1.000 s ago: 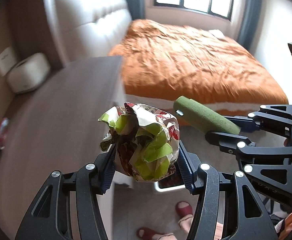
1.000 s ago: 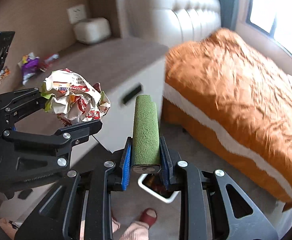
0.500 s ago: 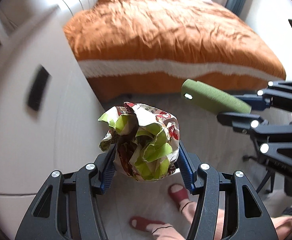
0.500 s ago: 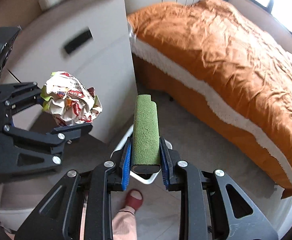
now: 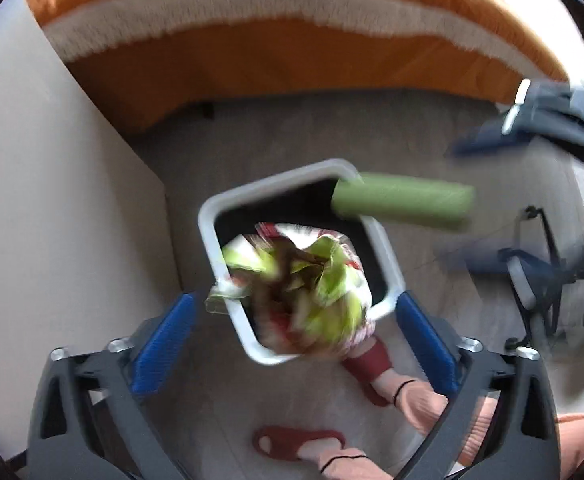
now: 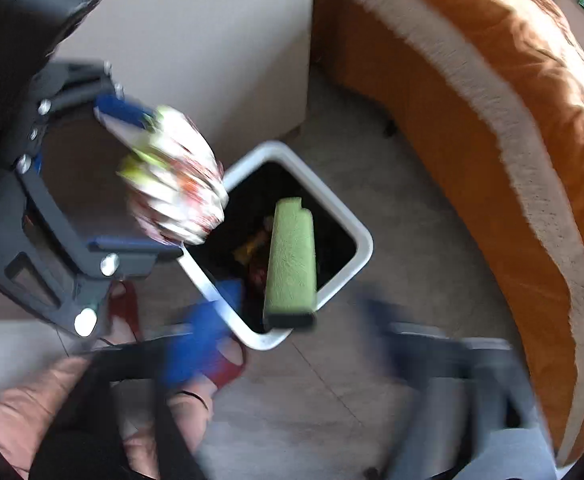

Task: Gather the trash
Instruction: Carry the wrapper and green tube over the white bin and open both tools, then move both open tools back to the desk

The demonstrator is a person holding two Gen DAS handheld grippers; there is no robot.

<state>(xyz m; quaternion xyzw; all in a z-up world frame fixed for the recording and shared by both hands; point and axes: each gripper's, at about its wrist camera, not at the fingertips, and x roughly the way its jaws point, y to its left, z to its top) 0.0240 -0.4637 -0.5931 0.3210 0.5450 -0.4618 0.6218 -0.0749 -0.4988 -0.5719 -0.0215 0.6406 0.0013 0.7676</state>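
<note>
Soft daylight, heavy motion blur, fisheye-warped edges.

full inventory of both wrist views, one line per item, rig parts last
crumpled wrapper: 1, white, green and red, free between the open left fingers, over the bin
foam roll: 1, green, loose over the bin mouth
bin: 1, white rim, dark inside, on the floor; some trash inside
bed: 1, orange cover with white band, beside the bin
cabinet: 1, pale, next to the bin
slippers: 2, red, on the person's feet
left claw: 1, black with blue pads, open
right claw: 1, blurred, open
</note>
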